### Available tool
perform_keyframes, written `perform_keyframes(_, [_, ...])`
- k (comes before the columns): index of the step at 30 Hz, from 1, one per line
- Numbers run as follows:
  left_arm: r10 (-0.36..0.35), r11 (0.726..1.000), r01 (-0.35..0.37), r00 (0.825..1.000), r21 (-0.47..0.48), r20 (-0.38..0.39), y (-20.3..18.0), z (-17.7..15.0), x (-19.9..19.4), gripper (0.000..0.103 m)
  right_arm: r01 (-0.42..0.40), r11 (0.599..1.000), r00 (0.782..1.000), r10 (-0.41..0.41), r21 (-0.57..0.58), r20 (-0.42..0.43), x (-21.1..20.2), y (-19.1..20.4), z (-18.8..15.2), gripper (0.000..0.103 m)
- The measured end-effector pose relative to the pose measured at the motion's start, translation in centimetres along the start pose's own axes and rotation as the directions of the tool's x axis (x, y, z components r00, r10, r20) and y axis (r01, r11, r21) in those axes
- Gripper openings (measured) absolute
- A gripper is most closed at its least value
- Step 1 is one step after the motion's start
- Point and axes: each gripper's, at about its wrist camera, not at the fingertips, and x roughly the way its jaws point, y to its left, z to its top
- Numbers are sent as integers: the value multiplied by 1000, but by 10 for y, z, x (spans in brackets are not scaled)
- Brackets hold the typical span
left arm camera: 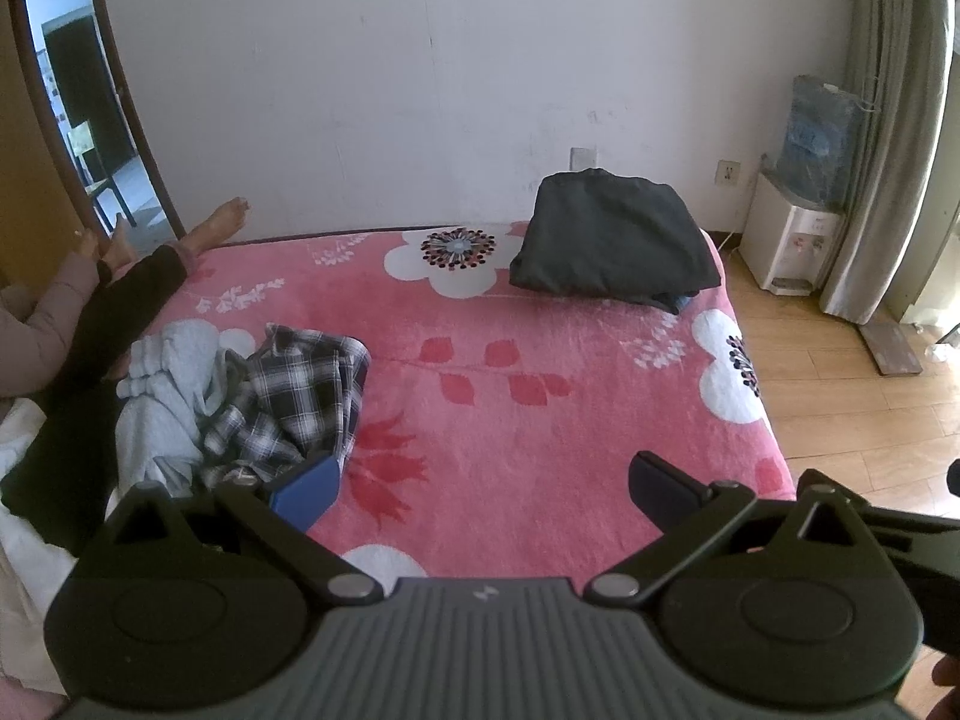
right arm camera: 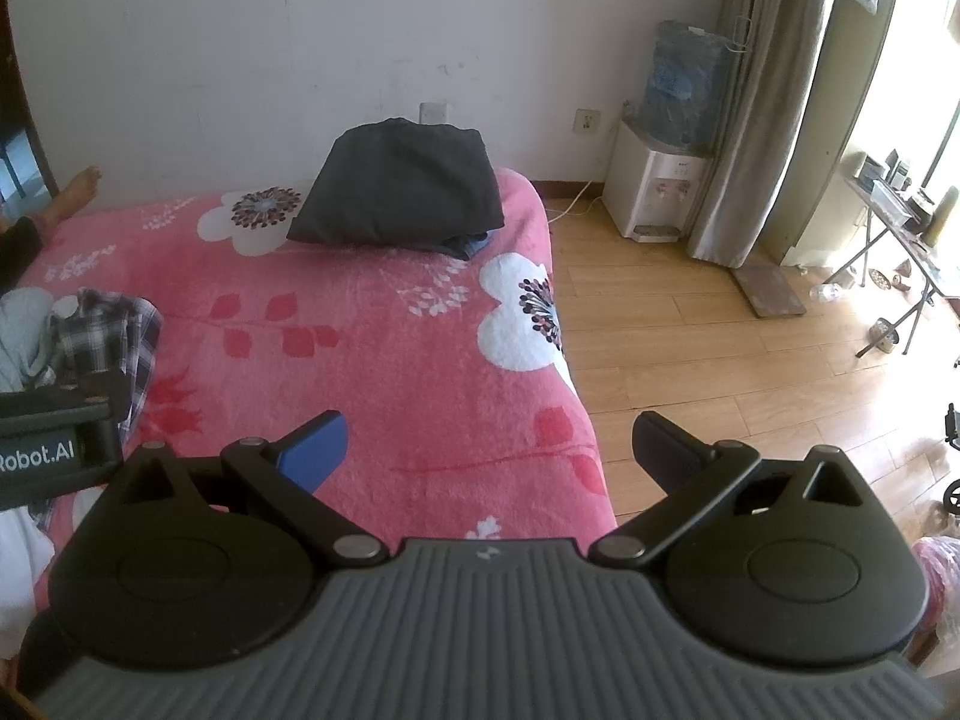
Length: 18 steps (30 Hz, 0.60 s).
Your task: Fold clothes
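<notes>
Both the left gripper and right gripper fingers spread apart above the blanket.

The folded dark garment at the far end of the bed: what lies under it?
Under the folded dark garment, a blue fabric edge pokes out at its near right corner, above the pink floral blanket. What else the stack holds is hidden.
</notes>
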Motion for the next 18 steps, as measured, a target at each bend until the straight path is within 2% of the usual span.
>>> perform_keyframes(18, [2,1000,-2,1000,-10,3,5,-3,-2,103,0,1000,1000,0,-9,5,-4,3,-2,102])
